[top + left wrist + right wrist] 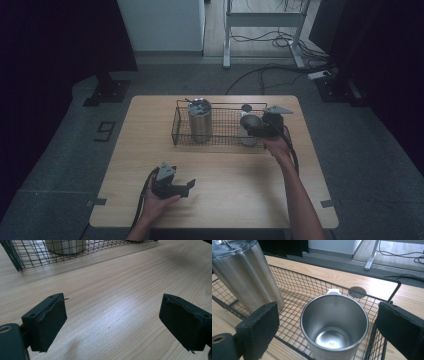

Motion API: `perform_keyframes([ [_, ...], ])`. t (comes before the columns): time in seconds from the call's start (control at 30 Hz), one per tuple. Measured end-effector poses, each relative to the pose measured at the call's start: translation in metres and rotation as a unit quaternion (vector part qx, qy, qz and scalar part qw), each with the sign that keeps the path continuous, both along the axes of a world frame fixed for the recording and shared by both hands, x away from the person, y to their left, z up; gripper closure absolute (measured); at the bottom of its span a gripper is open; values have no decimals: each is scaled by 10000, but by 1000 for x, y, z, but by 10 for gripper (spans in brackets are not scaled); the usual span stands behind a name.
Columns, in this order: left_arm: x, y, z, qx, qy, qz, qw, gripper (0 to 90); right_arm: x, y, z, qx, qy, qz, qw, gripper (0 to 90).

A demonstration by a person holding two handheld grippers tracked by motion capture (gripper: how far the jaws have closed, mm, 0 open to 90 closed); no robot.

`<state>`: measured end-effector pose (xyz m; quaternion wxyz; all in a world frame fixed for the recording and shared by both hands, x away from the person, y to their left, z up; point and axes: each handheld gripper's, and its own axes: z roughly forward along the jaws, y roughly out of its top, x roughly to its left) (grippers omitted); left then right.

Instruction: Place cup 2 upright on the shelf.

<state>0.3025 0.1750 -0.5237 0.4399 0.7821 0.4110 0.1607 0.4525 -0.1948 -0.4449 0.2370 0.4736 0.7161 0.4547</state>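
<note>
Steel cup point(334, 325) upright in wire basket point(312, 287), right tool point(329, 325) open around it

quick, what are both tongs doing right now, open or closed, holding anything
Left tongs: open, holding nothing, over bare table.
Right tongs: open, jaws standing either side of the steel cup in the wire basket, not gripping it.

A: What colours are here?
B: A pale wood-grain desk point(225, 170), a black wire-grid basket point(312, 290), and a silver steel mug point(334, 322).
A: Anything else?
B: A brushed silver tumbler point(247, 277); both grippers have black jaws, with grey plates.
</note>
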Motion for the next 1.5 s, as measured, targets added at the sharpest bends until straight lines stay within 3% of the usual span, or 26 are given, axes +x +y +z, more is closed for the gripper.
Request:
perform_keyframes([
  [0.63, 0, 0, -1, 38, 4, 26, 10000, 75, -38, -16, -6, 156, -187, 112, 9996, 124],
  [0.93, 0, 0, -1, 80, 9, 31, 10000, 75, -66, -29, -10, 279, -295, 160, 9990, 132],
  [1.27, 1, 0, -2, 140, 21, 30, 9999, 76, -103, -41, -26, 265, -283, 262, 9989, 148],
  [1.5, 1, 0, -3, 192, 19, 40, 9998, 76, -124, -48, -44, 188, -145, 271, 9994, 151],
])
